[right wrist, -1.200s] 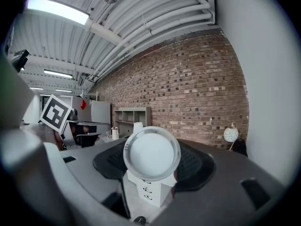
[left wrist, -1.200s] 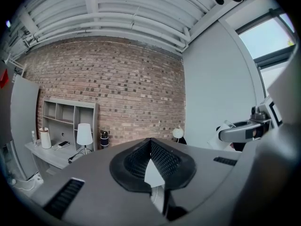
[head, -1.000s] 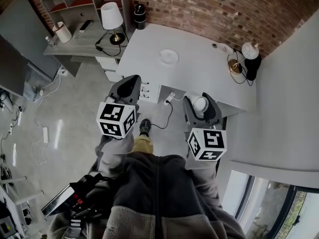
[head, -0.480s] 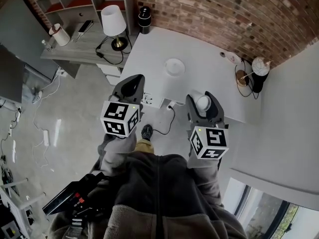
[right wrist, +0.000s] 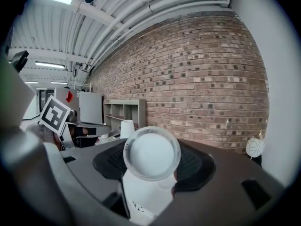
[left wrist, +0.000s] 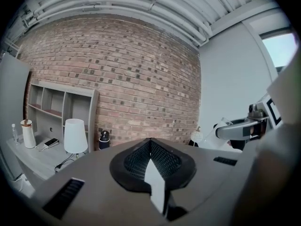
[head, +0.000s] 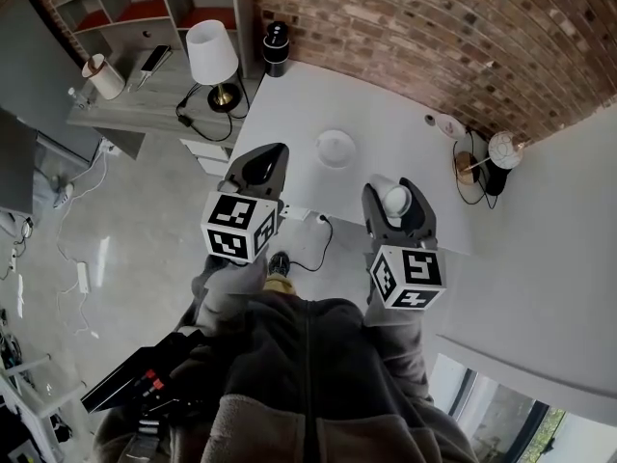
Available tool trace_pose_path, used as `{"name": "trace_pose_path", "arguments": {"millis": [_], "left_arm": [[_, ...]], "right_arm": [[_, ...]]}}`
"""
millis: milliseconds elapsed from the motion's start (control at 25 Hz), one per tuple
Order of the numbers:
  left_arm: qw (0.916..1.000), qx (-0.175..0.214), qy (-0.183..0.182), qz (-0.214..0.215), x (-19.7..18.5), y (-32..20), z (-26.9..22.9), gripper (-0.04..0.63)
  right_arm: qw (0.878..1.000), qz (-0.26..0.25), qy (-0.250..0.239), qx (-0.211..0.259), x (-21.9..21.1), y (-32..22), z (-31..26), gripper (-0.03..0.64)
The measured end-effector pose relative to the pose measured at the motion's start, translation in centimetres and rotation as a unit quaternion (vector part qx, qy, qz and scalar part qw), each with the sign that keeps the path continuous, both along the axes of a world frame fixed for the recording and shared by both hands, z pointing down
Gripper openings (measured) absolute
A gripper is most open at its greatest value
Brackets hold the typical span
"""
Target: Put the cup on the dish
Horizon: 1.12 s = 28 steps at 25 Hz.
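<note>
Standing at the near edge of a white counter [head: 405,128], looking steeply down. Gripping a white cup [right wrist: 152,153] in the right tongs [head: 394,197], with the jaws spread wide and pressed on its sides, and with one round end of the cup turned straight toward the camera in the right gripper view. Holding that cup in the air, in the head view over the strip of counter closest to the body; not set on anything. Carrying the left tongs [head: 263,162] with jaws closed tip to tip and nothing between them, raised beside the counter's near left corner. Facing a small round white dish [head: 335,148] that lies flat and bare on the counter, farther off than both tongs, between them in the head view and apart from the cup. Beyond the dish, a brick wall [head: 405,27] along the counter's far side, with a dark cylinder [head: 276,46] standing at the back left corner. To the left, a lower grey desk [head: 145,99] bearing a lamp [head: 212,54] with a white shade. At the counter's right end, a round pale globe [head: 501,149] on a stand. Below the front edge, a cable [head: 323,234] hanging down.
</note>
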<state>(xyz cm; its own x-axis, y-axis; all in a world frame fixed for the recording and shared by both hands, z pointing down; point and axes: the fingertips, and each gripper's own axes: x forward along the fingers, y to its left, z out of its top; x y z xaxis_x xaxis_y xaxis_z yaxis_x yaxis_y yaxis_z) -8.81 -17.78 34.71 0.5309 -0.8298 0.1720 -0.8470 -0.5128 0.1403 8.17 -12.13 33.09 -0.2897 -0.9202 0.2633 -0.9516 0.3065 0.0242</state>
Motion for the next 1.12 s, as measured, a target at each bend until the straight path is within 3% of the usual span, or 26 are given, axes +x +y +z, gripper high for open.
{"name": "trace_pose_path", "arguments": {"millis": [400,720,1120], "left_arm": [[0.9994,-0.006,-0.005,0.034,0.7,-6.2,0.3,0.005],[0.9982,-0.014,0.001,0.059,1.5,-7.0,1.6,0.005],[0.9993,-0.030,-0.007,0.022,0.7,-7.7,3.3,0.005]], "right_arm": [[1.000,0.013,-0.008,-0.006,-0.7,-5.2,-0.1,0.264],[1.000,0.007,-0.006,-0.026,-1.4,-6.8,1.0,0.264],[0.998,-0.032,-0.009,-0.048,-1.8,-8.6,3.4,0.264]]}}
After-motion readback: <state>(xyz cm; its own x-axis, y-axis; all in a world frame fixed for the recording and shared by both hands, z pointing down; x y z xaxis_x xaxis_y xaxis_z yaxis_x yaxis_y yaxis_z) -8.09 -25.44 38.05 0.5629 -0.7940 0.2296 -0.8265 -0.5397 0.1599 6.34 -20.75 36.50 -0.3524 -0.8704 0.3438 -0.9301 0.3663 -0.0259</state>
